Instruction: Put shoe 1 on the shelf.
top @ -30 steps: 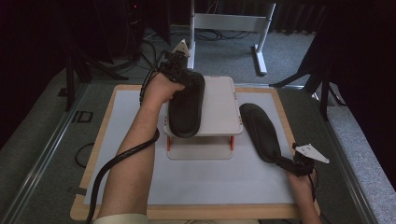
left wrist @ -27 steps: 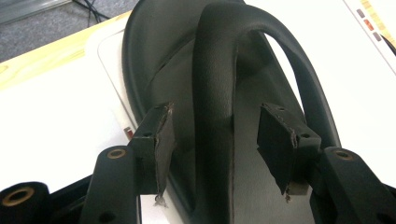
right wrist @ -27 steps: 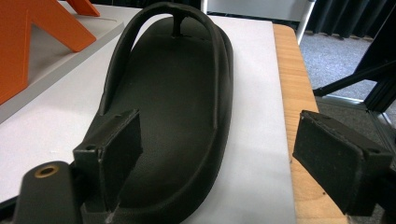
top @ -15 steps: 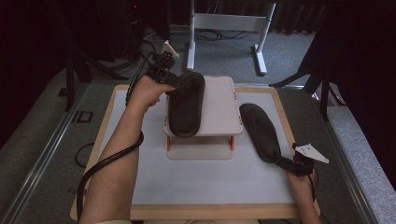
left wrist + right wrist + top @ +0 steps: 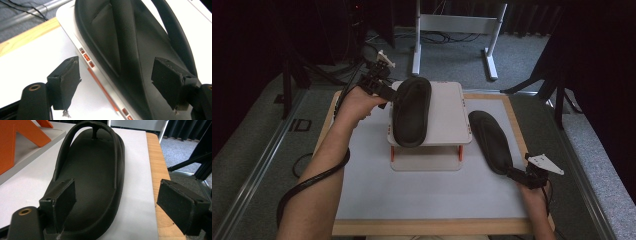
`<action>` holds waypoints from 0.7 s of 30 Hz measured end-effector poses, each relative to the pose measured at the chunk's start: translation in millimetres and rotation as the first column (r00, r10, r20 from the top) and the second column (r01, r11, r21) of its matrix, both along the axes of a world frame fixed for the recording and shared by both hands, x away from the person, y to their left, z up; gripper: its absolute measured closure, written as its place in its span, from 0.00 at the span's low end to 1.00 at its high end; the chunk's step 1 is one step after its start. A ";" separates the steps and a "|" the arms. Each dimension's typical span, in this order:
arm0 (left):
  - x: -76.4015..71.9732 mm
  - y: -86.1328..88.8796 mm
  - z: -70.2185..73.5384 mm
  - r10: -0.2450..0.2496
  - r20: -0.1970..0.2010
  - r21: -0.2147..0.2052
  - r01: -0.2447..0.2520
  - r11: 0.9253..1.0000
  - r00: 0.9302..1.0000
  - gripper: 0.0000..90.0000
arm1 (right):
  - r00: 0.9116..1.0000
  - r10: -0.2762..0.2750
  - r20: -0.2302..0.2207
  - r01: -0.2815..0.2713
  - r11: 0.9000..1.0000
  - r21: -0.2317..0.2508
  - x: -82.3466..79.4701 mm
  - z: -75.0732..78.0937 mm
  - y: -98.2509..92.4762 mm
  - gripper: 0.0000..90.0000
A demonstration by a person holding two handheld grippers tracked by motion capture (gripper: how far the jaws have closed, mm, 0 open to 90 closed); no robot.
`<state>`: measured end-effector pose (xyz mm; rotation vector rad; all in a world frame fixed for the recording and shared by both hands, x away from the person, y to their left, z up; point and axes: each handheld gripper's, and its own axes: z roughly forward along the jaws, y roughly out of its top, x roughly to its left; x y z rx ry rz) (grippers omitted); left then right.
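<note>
While one black rubber flip-flop [image 5: 411, 111] lies on the small white raised platform with orange legs [image 5: 447, 125], my left hand-held gripper [image 5: 384, 92] hangs spread at its edge. The other flip-flop [image 5: 490, 140] lies on the white bench [image 5: 422, 195], heel between my right hand-held gripper's [image 5: 518, 175] spread jaws.

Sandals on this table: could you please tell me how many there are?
2. One sandal lies on the raised white stand; the other sandal lies on the white mat to the stand's right. None seems hidden.
</note>
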<state>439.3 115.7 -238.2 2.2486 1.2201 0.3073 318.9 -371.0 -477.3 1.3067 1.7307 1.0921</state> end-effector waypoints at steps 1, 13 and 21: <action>-2.0 1.7 -0.7 0.000 0.007 0.005 0.000 1.000 1.000 0.27 | 1.000 0.000 0.000 0.000 1.000 0.000 0.0 0.0 0.0 0.16; -21.4 36.0 -16.0 0.001 0.039 -0.032 0.000 0.999 0.999 0.27 | 1.000 -0.002 0.000 0.002 1.000 -0.003 0.2 -0.1 0.3 0.16; -32.7 58.1 -31.0 0.003 0.067 -0.082 0.002 0.997 0.998 0.27 | 1.000 -0.002 -0.002 0.002 1.000 -0.001 0.3 -0.1 0.2 0.16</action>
